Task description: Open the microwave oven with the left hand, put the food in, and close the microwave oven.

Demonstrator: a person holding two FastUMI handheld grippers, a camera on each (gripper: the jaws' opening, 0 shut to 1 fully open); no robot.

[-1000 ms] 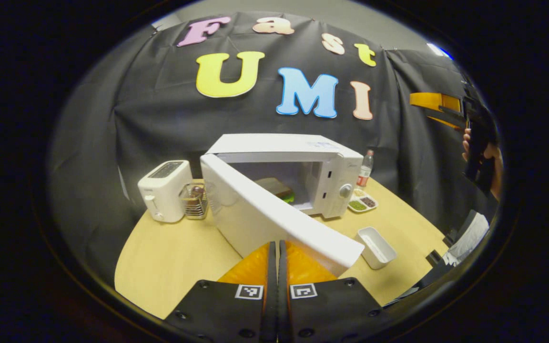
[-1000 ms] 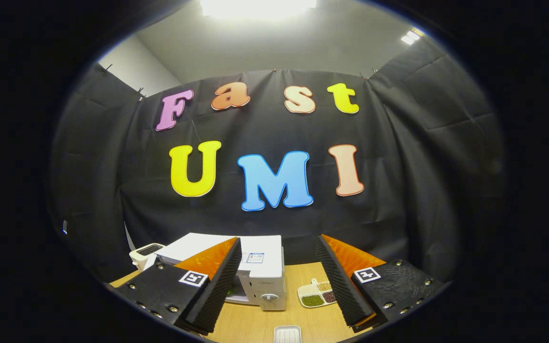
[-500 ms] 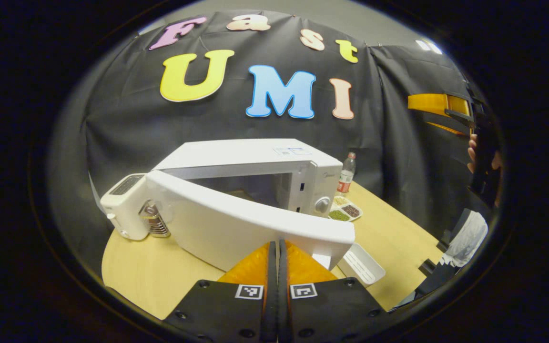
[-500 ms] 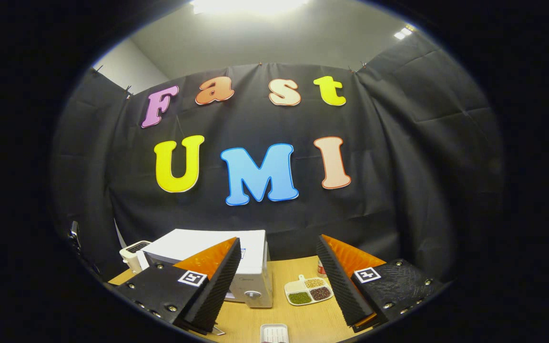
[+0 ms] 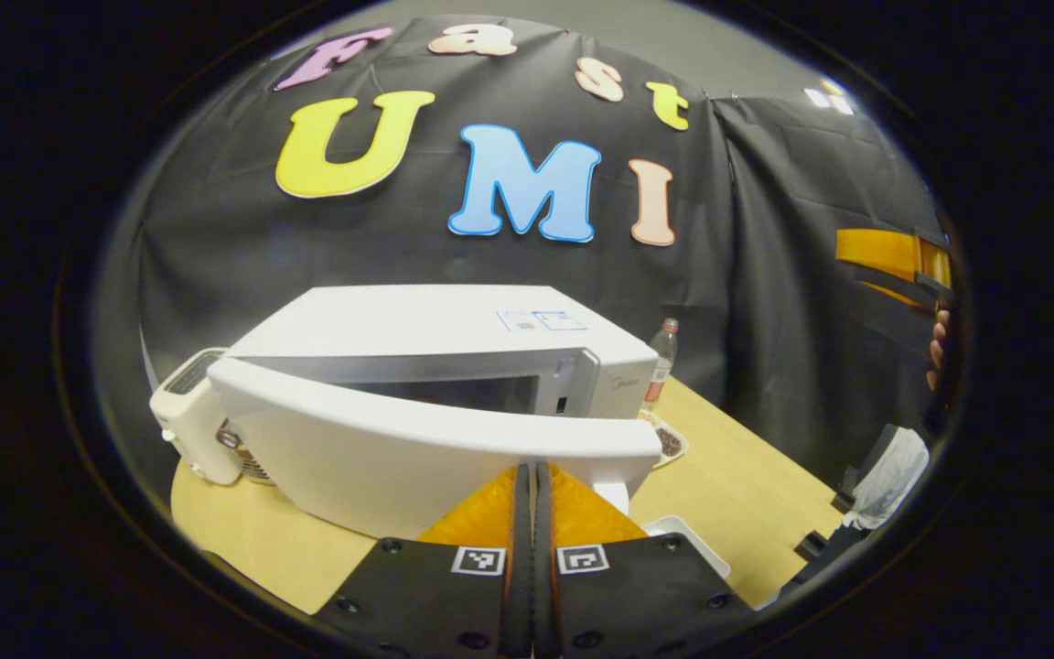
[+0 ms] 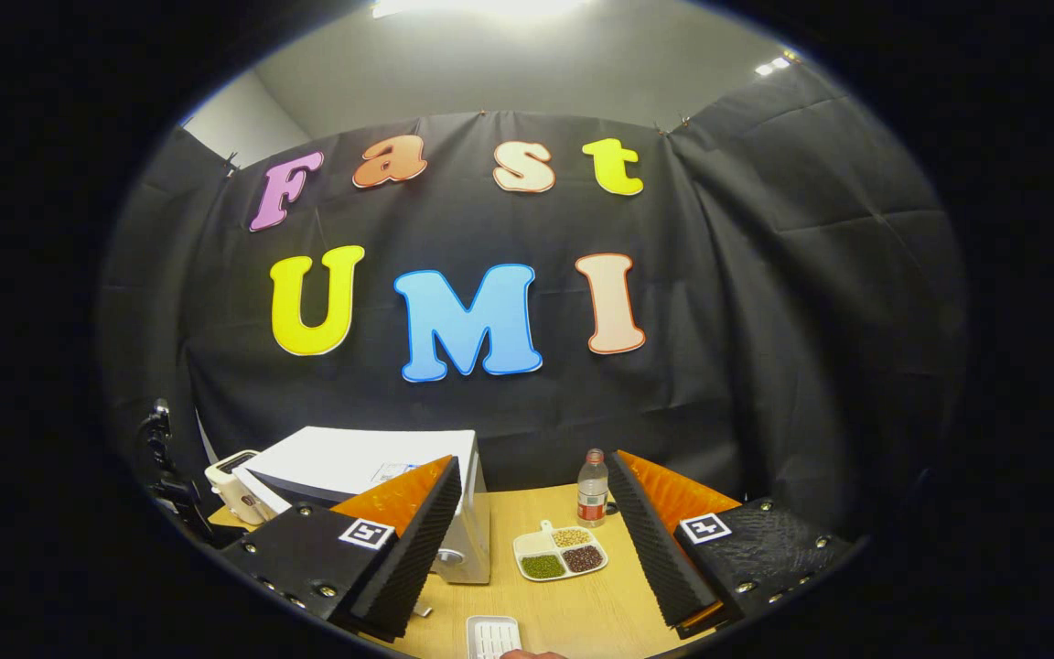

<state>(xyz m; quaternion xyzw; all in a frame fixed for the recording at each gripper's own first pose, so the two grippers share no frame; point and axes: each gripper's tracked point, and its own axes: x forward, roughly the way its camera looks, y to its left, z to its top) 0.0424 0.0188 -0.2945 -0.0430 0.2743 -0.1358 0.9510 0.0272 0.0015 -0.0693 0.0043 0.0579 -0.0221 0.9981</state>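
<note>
We judge the task to be near its end. In the left gripper view the boxy white microwave oven (image 5: 435, 339) fills the middle of the frame, and its wide white door (image 5: 417, 444) stands only a little ajar, with a narrow strip of dark cavity showing above the door's top edge. What lies in that cavity we cannot make out, so we cannot confirm that the food is inside; from the nearly closed door we take it that loading is done and only the last push and latch remain.

The left gripper (image 5: 532, 513), at the bottom centre of that view, has its fingers pressed together with nothing between them, and their tips lie against the outer face of the door near its free edge. The right gripper (image 6: 532, 513) hangs with its fingers spread wide and empty, low in the right gripper view.

As for containers, a small white divided dish (image 6: 561, 553) sits on the pale wooden table (image 6: 600, 613) at lower centre of the right gripper view, holding green, tan and dark brown grains in separate compartments. Behind it stands a clear plastic bottle (image 6: 592, 488) with a red label. A white rectangular ribbed tray (image 6: 493, 636) at the bottom edge looks empty. A white toaster (image 5: 184, 421) stands left of the oven.
</note>
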